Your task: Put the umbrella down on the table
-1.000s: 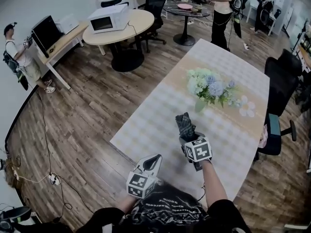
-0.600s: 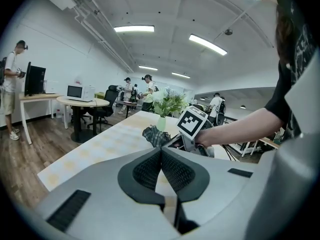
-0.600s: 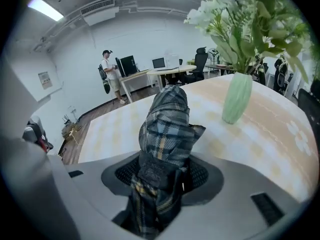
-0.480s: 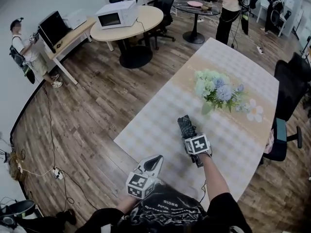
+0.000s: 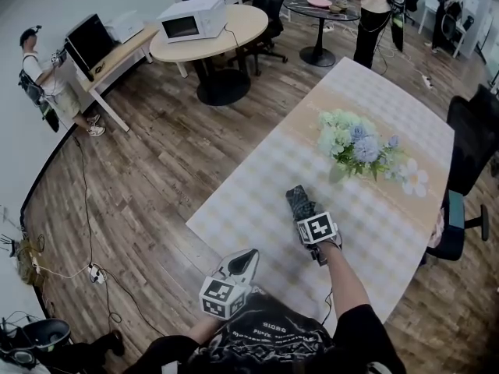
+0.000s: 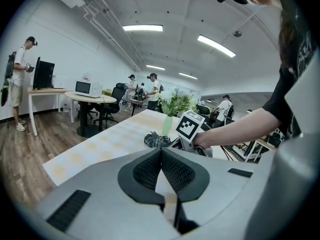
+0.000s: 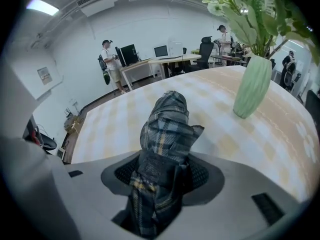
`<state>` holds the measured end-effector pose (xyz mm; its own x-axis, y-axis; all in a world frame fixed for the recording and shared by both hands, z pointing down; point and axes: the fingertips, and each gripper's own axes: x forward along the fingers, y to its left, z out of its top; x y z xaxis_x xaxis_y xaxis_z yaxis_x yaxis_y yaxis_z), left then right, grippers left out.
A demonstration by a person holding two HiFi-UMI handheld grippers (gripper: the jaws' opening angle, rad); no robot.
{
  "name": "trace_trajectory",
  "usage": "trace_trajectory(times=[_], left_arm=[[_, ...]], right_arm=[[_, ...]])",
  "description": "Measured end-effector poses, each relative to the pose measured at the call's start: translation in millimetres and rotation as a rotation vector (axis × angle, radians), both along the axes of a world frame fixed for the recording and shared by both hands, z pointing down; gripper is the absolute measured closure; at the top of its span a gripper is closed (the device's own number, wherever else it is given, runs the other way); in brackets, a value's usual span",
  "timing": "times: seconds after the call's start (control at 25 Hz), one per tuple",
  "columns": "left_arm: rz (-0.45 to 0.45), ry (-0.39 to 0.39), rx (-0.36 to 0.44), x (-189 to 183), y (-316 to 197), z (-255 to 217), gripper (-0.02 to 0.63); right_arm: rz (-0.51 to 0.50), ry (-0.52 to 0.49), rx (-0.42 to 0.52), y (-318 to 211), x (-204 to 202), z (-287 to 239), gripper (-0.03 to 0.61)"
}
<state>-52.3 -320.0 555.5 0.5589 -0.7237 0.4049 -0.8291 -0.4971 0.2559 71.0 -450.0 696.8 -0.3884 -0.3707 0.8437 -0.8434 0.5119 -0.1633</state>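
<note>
The right gripper (image 5: 306,223) has come down toward the desk (image 5: 257,201) over the last second and now points more steeply at it, carrying the folded plaid umbrella (image 5: 299,202) along. The umbrella now sits low over the desk on the person's side of the vase (image 5: 339,171), near it but clearly apart. Its free end points roughly toward the vase and slightly to the vase's left.

The grip itself has not let go. In the right gripper view the fingers (image 7: 202,176) stand moderately apart with the bundled fabric filling the gap, and the pads press on it from both sides. The umbrella is therefore held and not yet released. Whether its far end already rests on the desk cannot be told for sure — from the left gripper view it looks level with the surface, or very nearly so.

The left gripper (image 5: 243,262) has hardly shifted. It hangs at the desk edge farthest from the vase, close to the person's body, with its fingers (image 6: 145,171) pressed together on nothing.

The lowering looks close to finished. What seems left is to settle the umbrella flat on this side of the vase, spread the fingers and draw back — keeping clear of the vase, which could tip if knocked.
</note>
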Motion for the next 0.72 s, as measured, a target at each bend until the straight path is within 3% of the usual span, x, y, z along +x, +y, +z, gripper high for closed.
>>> trace_trajectory(times=[0.4,0.72], left_arm=[[0.027,0.040,0.000,9,4,-5,0.594],[0.029,0.060,-0.004,11,10,-8,0.594]], right_arm=[[-0.003,-0.050,-0.051,-1,-1,-1,0.289],[0.080,-0.091,0.077,-9,14,-41,0.225]])
